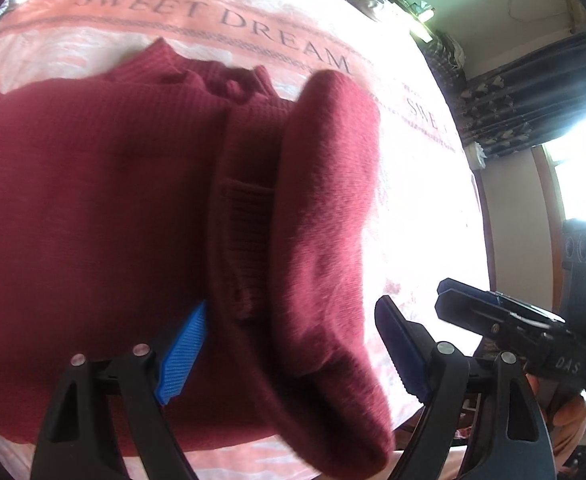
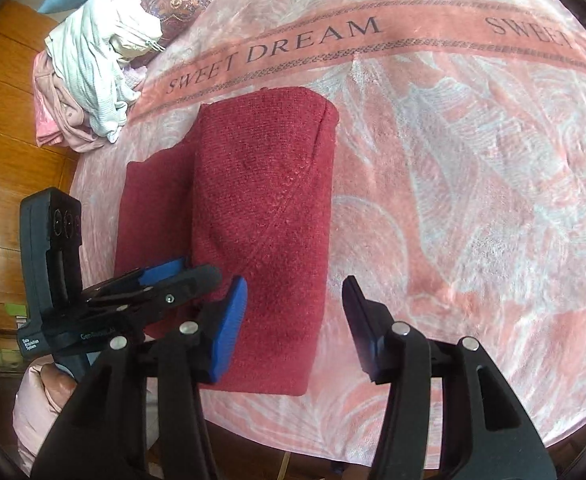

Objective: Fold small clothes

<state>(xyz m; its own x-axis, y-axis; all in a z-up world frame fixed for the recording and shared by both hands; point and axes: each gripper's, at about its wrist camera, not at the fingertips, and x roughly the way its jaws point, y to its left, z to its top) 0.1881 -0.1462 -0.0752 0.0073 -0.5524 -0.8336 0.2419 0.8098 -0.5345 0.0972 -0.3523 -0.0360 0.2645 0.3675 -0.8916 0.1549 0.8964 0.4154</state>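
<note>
Knit, ribbed maroon sweater point(image 2: 261, 216) lies half-folded on the plush pink "SWEET DREAM" blanket point(image 2: 473, 160). I see my left tongs point(image 1: 293, 352) spread wide over it, right tongs point(image 2: 295, 320) apart, holding nothing.

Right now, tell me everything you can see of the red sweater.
The red sweater is a dark red ribbed knit with a buttoned neckline, lying flat on the pink blanket. Its right side is folded inward over the body, leaving a straight folded edge; the other side still lies spread. Neither gripper grips it.
</note>
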